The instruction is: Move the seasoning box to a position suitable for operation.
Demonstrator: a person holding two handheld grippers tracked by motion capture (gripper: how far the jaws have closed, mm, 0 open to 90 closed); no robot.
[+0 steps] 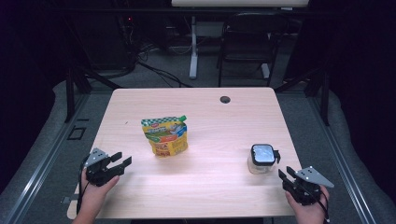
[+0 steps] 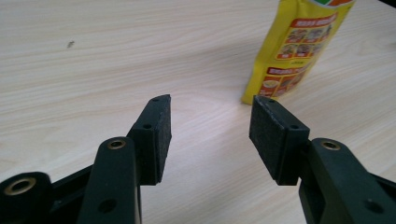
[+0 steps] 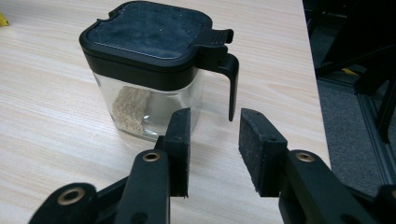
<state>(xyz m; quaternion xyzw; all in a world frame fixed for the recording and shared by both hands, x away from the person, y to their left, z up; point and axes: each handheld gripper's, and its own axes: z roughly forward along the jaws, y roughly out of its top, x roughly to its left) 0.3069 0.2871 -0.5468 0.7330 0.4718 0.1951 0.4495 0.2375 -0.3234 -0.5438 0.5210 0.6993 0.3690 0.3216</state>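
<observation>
Glass jar (image 3: 149, 88) with black lid and handle, upright near the right edge of the tabletop (image 1: 210, 186), just ahead of the right claw (image 3: 214, 140). Jaws apart, nothing between, handle tip just beyond the gap. Yellow pouch (image 1: 165, 136) standing left of centre, well apart from the jar, bare wood between. Left claw (image 2: 210, 135) low at the near left corner, jaws apart and empty, pouch ahead to its right.

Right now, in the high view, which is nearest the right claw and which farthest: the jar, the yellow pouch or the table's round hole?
1. Jar, just up-left of the right claw.
2. Yellow pouch, mid-table, left.
3. Round hole, at the far edge.
</observation>
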